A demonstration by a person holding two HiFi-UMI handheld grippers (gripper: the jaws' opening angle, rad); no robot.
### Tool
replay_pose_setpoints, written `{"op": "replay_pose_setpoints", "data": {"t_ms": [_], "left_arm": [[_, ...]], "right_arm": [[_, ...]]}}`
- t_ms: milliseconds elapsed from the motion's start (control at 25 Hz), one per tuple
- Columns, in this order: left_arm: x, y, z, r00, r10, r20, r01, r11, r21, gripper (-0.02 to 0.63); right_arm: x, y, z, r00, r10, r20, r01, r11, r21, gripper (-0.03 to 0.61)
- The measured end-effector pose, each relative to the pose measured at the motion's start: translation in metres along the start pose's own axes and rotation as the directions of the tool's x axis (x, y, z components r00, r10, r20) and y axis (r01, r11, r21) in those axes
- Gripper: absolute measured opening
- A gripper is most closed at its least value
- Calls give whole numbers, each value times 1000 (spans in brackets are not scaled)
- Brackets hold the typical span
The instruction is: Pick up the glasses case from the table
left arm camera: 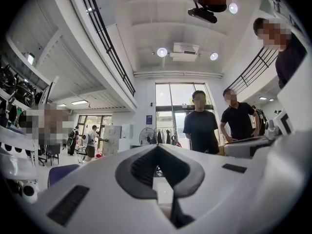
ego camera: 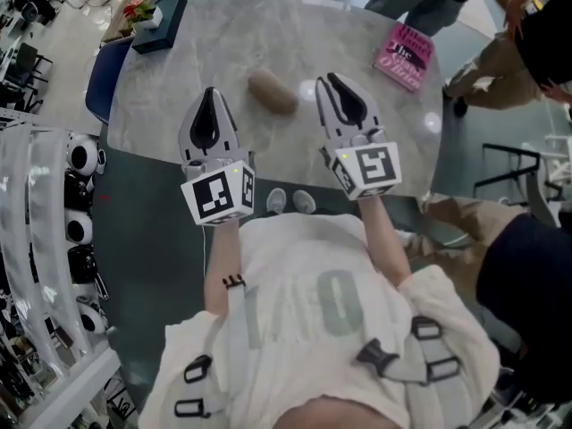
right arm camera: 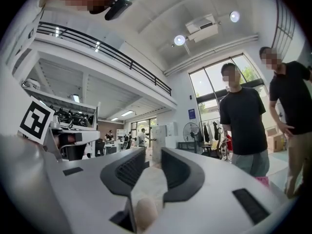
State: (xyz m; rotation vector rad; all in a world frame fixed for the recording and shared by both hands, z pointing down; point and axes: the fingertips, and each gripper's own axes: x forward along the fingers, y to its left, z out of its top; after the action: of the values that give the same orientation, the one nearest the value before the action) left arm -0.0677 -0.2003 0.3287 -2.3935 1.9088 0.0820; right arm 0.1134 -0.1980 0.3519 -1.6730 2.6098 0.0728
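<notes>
The glasses case (ego camera: 272,92), a brown rounded oblong, lies on the pale marble table (ego camera: 295,25). It sits between my two grippers, touching neither. In the head view my left gripper (ego camera: 211,91) hovers over the table to the left of the case, its tips together and nothing in them. My right gripper (ego camera: 325,80) is just right of the case. The left gripper view shows the left gripper (left arm camera: 157,147) shut and empty. In the right gripper view the right gripper (right arm camera: 152,155) stands a narrow slit apart, holding nothing. Neither gripper view shows the case.
A pink book (ego camera: 404,54) lies at the table's far right. A dark box with flowers (ego camera: 159,21) stands at its far left corner, a blue chair (ego camera: 101,83) beside it. People (right arm camera: 242,126) stand across the table. Shelving (ego camera: 54,231) runs along the left.
</notes>
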Motion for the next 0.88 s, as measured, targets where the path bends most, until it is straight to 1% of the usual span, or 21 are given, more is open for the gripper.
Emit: {"op": "replay_pose_setpoints", "data": {"t_ms": [40,80,120,200,280,320,360,520,720,800,880], "left_arm": [[1,0,0,1000,-1,0,1,1000,1,3],[2,0,0,1000,-2,1,2,1000,1,3],[3,1,0,1000,-3,1,3,1000,1,3],[4,2,-1,1000,-5,2,5,1000,2,3],[5,4,-1,1000,-5,1,5,1000,0,3],[5,5,-2,1000,-4,-1,4,1000,-2,3],[6,5,-3,1000,-3,-3,3,1000,-3,3],[12,7,-6,1000,-6,-4,7,1000,2,3],[22,12,-7,1000,0,-2,0,1000,1,3],[25,14,-7,1000,-6,-1,6,1000,12,3],[27,15,-7,1000,-10,-1,10,1000,19,3]], "right_arm": [[2,1,1,1000,19,1,-19,1000,10,135],[4,2,1,999,37,4,-37,999,22,173],[5,2,2,999,45,10,-45,998,37,224],[8,0,0,999,41,22,-43,995,90,362],[9,0,-9,999,54,3,-54,987,150,432],[10,2,-14,998,68,-20,-64,985,163,467],[10,4,-19,996,81,-40,-74,984,163,489],[9,7,-30,993,100,-66,-88,982,166,494],[20,6,-32,988,121,-93,-108,985,131,491],[30,6,-33,984,136,-119,-119,983,138,491],[43,8,-38,973,155,-168,-129,979,160,491]]}}
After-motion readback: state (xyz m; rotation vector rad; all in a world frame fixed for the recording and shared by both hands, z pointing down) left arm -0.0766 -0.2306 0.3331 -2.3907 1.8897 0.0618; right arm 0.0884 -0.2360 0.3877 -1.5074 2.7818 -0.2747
